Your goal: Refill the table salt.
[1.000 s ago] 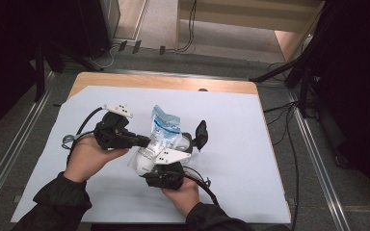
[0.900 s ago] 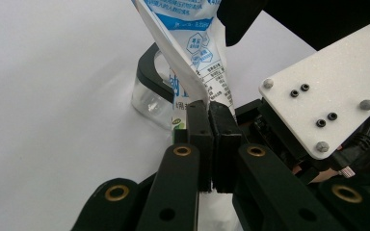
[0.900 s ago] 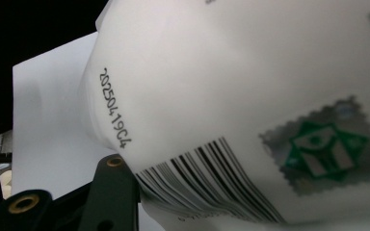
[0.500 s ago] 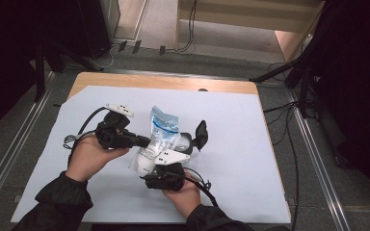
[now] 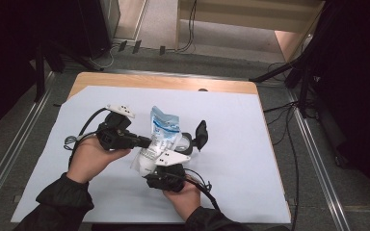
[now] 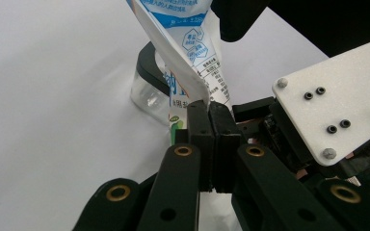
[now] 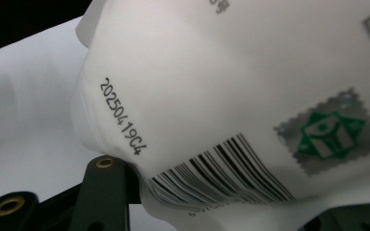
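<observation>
A white and blue pouch (image 5: 163, 130) stands tilted at the middle of the table, held between both grippers. My left gripper (image 5: 147, 143) is shut on the pouch's side edge (image 6: 188, 43), with the jaws pressed together on the film (image 6: 211, 108). My right gripper (image 5: 150, 162) reaches in from below and holds the pouch's lower end. Its barcode side (image 7: 231, 96) bulges across the jaws, and one finger (image 7: 103, 187) presses into it. These jaws have just been closing with the pouch between them.
A clear jar (image 6: 147, 91) with a black rim stands just behind the pouch, its black lid (image 5: 201, 134) flipped up to the right. White paper (image 5: 250, 159) covers the wooden table (image 5: 173, 83). Cables trail from both grippers.
</observation>
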A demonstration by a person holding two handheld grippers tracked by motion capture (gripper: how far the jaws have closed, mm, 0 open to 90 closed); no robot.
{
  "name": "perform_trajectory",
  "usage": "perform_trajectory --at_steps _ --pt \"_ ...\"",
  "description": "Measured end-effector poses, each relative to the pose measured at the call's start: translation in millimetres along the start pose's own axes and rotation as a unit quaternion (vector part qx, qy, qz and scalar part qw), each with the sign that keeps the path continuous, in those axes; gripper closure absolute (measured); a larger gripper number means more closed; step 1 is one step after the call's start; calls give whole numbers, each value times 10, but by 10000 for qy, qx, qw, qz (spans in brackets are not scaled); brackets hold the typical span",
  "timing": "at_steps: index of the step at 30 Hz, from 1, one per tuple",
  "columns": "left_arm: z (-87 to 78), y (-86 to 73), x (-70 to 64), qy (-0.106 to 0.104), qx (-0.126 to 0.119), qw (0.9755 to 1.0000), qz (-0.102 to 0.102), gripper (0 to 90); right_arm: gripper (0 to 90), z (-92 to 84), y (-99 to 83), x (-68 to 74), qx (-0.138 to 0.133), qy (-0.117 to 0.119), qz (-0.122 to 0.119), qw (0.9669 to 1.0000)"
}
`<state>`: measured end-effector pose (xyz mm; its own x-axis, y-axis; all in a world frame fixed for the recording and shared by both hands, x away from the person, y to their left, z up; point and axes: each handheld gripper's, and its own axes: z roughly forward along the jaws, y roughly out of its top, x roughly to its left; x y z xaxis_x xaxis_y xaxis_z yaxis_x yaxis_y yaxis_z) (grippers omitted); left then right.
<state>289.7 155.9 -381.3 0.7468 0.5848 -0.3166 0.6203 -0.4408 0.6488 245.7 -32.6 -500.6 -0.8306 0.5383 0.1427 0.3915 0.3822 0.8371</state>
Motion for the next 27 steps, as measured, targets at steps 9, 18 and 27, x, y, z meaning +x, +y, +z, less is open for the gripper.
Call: perform_trajectory --at_steps 9,18,27 --pt "-78 -21 79 -60 -69 9999 -50 900 429 -31 -20 26 -262 -49 -161 9995" --pt "-37 -21 44 -86 -32 9999 -66 900 366 -34 -34 41 -244 -216 -239 9992" --pt "-7 -10 3 -111 -108 9999 -32 900 485 -39 -15 9 -168 17 -50 9998"
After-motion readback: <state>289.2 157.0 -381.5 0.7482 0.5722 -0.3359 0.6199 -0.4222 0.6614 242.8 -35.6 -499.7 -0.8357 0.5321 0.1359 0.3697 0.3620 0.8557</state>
